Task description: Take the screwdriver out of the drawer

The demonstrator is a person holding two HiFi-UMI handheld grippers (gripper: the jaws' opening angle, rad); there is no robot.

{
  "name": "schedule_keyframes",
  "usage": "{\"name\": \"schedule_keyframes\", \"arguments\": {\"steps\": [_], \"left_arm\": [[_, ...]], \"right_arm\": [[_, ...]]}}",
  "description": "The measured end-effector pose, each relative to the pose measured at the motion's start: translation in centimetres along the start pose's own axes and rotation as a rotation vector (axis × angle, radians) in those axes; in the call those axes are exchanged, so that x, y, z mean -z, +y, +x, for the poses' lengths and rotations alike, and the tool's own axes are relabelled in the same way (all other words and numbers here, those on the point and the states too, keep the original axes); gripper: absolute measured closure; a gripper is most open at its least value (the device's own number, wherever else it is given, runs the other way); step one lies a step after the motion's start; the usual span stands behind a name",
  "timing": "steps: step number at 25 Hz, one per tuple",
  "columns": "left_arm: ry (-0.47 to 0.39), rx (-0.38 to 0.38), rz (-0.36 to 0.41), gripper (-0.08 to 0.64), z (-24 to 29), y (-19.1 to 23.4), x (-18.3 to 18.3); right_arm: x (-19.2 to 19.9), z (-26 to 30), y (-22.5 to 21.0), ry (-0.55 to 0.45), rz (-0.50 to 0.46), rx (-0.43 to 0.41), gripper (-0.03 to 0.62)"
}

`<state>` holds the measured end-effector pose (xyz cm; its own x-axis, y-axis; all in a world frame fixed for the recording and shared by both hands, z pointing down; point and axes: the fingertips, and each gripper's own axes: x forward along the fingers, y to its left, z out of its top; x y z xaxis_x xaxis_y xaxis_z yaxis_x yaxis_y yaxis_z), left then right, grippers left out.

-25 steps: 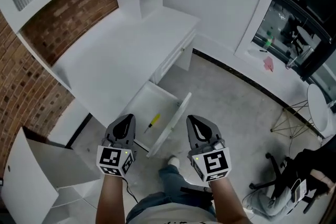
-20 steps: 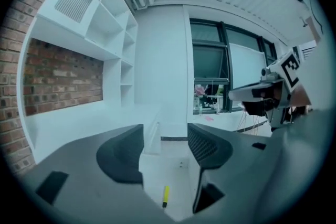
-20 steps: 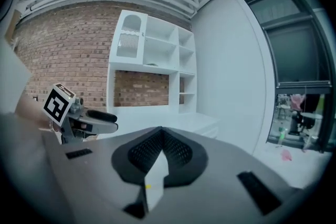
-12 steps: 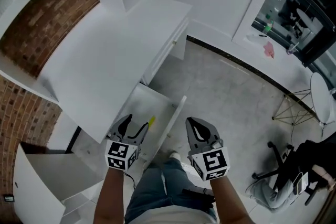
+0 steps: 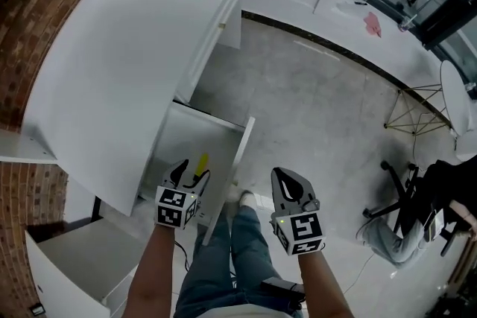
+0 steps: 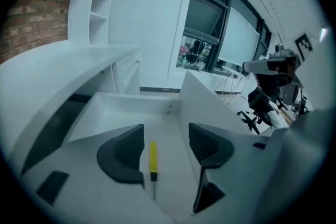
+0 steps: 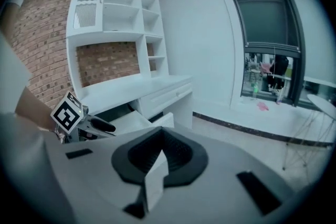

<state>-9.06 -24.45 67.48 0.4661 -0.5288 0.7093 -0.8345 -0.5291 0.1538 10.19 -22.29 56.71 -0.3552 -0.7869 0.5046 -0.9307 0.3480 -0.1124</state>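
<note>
A yellow-handled screwdriver (image 5: 201,162) lies on the floor of the open white drawer (image 5: 186,134) under the desk. My left gripper (image 5: 189,175) hangs over the drawer's near end, jaws open. In the left gripper view the screwdriver (image 6: 153,157) lies lengthwise between the two dark pads, closer to the left one, untouched, above the drawer floor (image 6: 131,113). My right gripper (image 5: 288,181) is shut and empty, outside the drawer above the grey floor. Its own view shows its pads (image 7: 159,157) pressed together, with the left gripper (image 7: 100,126) and the drawer (image 7: 137,120) off to the left.
The white desk top (image 5: 127,63) overhangs the drawer's left side. The drawer's front panel (image 5: 229,175) stands between the two grippers. The person's legs and a shoe (image 5: 246,199) are just below it. An office chair (image 5: 406,197) and a wire stool (image 5: 417,115) stand to the right.
My left gripper's jaws have gone from shut to open and it has dropped forward over the drawer to the screwdriver. My right gripper has sunk too and stays shut.
</note>
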Motion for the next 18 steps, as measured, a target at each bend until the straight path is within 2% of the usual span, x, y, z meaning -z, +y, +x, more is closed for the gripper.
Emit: {"name": "schedule_keyframes", "arguments": {"steps": [3,6,9,13,16,18], "left_arm": [[0.095,0.017,0.005,0.290,2.4,0.7,3.1],[0.184,0.015,0.046,0.315,4.9,1.6,6.2],[0.252,0.004,0.051,0.350,6.8,2.4,8.5],[0.296,-0.018,0.072,0.378,9.1,3.1,9.9],[0.327,-0.050,0.080,0.470,9.3,3.2,10.6],[0.338,-0.052,0.069,0.483,9.3,3.1,10.7]], "right_arm": [[2.8,0.8,-0.1,0.049,0.029,0.030,0.581],[5.0,1.4,-0.3,0.088,0.044,0.058,0.581],[6.2,1.8,-0.7,0.096,0.070,0.096,0.581],[7.3,2.0,-1.1,0.117,0.089,0.126,0.581],[7.9,1.9,-1.2,0.133,0.092,0.133,0.581],[7.9,1.8,-1.3,0.132,0.090,0.138,0.581]]}}
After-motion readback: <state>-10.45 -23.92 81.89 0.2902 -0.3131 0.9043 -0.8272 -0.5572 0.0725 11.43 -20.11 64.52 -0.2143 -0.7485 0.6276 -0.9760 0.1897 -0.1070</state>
